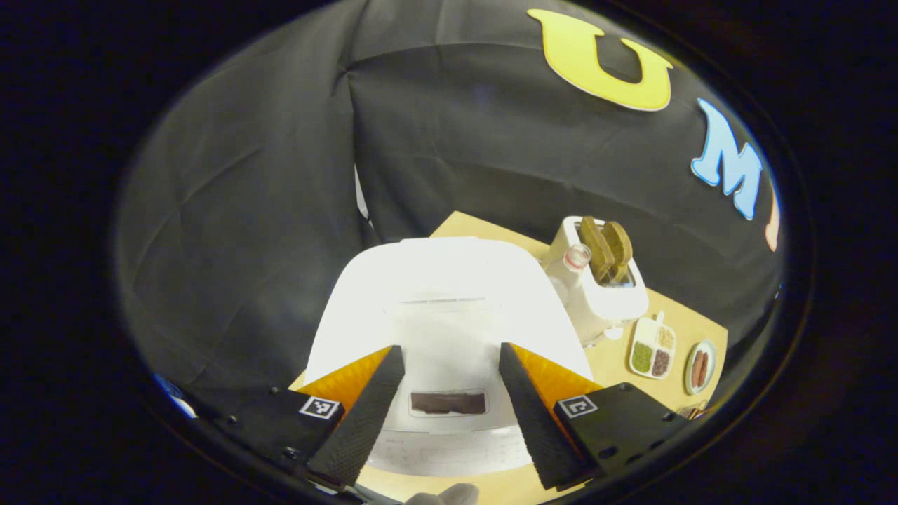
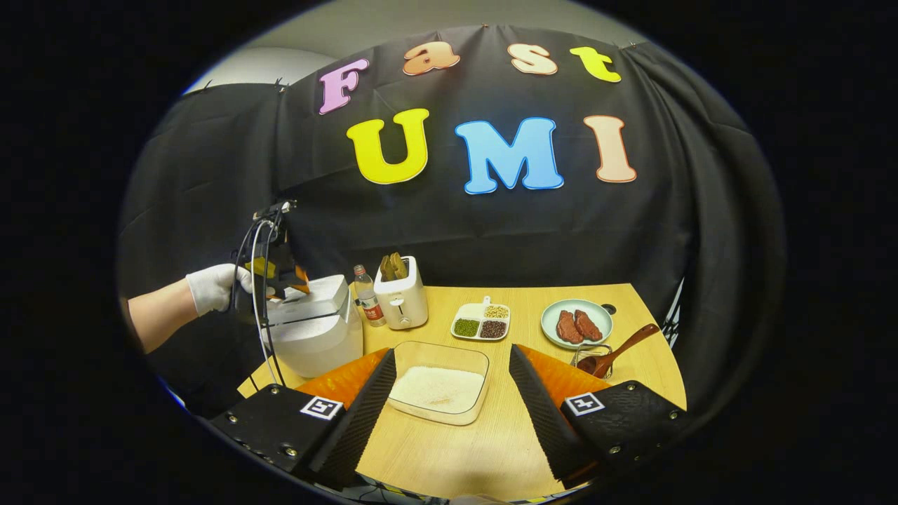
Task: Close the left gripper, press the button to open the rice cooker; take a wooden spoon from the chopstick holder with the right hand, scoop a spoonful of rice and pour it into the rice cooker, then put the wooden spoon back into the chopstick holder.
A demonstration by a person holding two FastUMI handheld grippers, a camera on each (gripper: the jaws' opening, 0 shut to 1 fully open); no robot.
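My left gripper [image 1: 449, 407] spread above rice cooker [image 1: 449, 315], lid shut; must pinch together, press button [image 1: 447, 402] at 6 o'clock.

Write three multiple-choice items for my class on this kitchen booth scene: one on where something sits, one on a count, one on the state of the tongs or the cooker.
1. Where is the wooden spoon?
A. In the wire holder beside the plate
B. In the rice dish
C. On the toaster

2. How many compartments has the divided tray?
A. Two
B. Four
C. Six

3. How is the rice cooker lid?
A. Closed
B. Fully raised
C. Removed

Answers:
1 A: its bowl rests in the wire holder near the plate.
2 B: four sections show.
3 A: the lid lies flat under the left tongs, which stand open above it.
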